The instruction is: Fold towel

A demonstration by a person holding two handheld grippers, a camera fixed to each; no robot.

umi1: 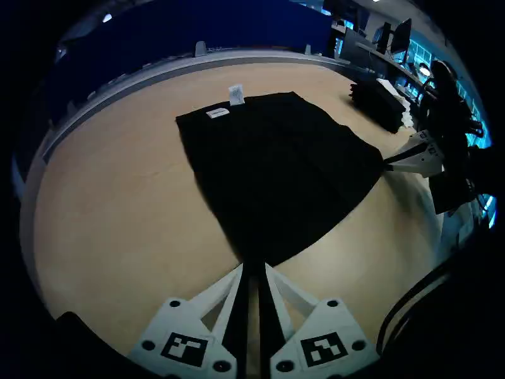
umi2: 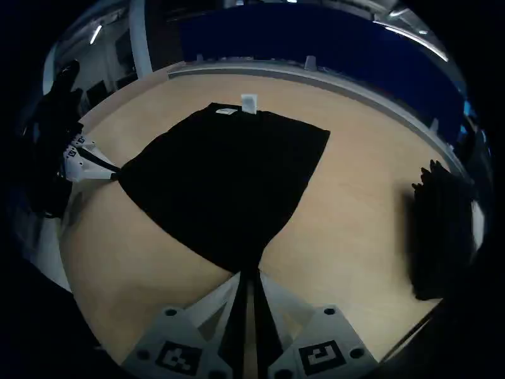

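Fingers of left gripper clamped on one near corner of black towel; those of right gripper clamped on the other. Spread flat on pale wooden table. Dark folded stack well apart. Small white tag at towel's far edge.

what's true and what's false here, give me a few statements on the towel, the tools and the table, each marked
1. The towel is black. True.
2. The left tool is open, off the towel. False: it is shut on a towel corner.
3. The right tool grips another towel corner. True.
4. The towel lies on the floor. False: it lies on the light wooden table.
5. The towel's far edge carries white tags. True.
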